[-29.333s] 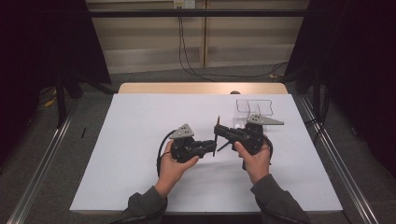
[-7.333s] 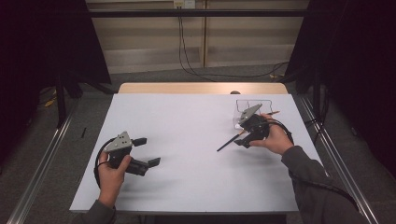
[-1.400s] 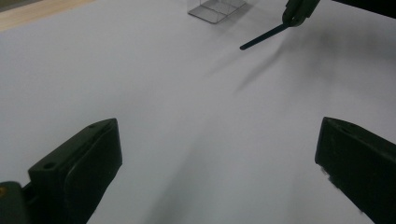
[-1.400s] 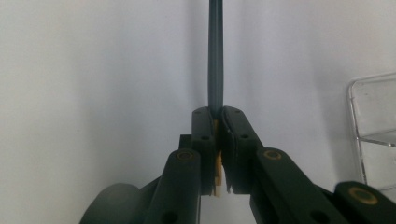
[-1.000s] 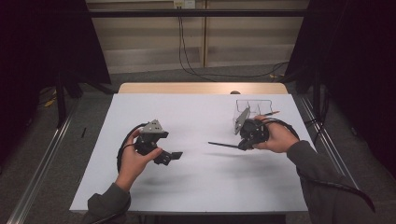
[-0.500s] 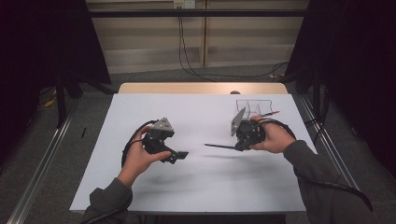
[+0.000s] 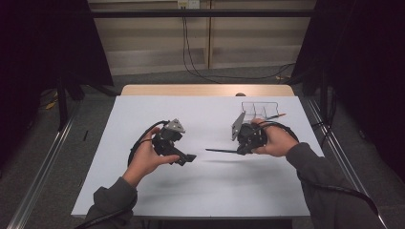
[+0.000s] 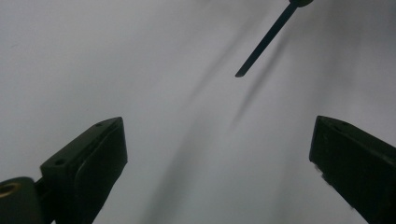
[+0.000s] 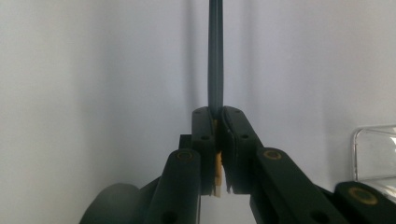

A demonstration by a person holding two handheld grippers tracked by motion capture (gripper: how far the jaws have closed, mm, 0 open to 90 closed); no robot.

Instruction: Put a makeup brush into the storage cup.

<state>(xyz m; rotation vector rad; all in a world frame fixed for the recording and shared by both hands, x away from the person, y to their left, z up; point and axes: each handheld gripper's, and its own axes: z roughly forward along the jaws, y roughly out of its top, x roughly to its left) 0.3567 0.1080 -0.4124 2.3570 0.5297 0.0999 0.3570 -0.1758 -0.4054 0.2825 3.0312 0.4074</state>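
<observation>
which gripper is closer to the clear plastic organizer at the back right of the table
Right. The right gripper is just in front of the clear organizer; the left gripper is far off to its left.

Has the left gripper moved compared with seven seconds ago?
Yes. The left gripper has shifted right and away from the table's left edge, toward the middle.

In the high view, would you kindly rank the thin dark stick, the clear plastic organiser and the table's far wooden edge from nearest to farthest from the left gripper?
1. The thin dark stick, clamped in the right gripper, its free tip pointing at the open left gripper.
2. The clear plastic organiser, behind the right hand, toward the far right.
3. The table's far wooden edge, at the back.
</observation>
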